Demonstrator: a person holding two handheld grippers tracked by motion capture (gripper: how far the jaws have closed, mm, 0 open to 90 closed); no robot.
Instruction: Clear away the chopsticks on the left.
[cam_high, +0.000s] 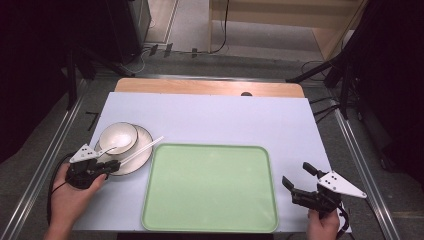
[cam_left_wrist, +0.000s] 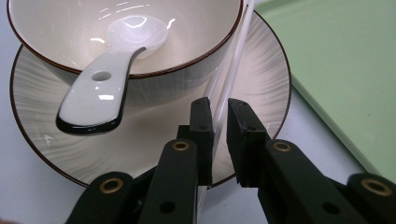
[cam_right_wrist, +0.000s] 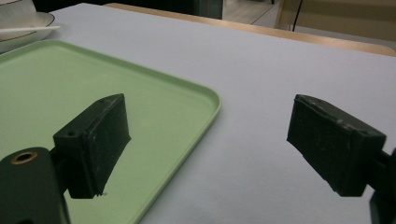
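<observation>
The green tray lies between our grippers. Left of it our left gripper sits at the plate, jaws clamped on the white chopsticks beside the bowl with its spoon. Our right gripper hovers, jaws wide apart.

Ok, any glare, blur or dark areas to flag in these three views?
High view: table evenly lit, surroundings nearly black. Left gripper view: bright glare streaks inside the cream ceramic bowl and on the white ceramic spoon; the near jaws look soft. Right gripper view: the pale green plastic tray is sharp, the background blurs.
</observation>
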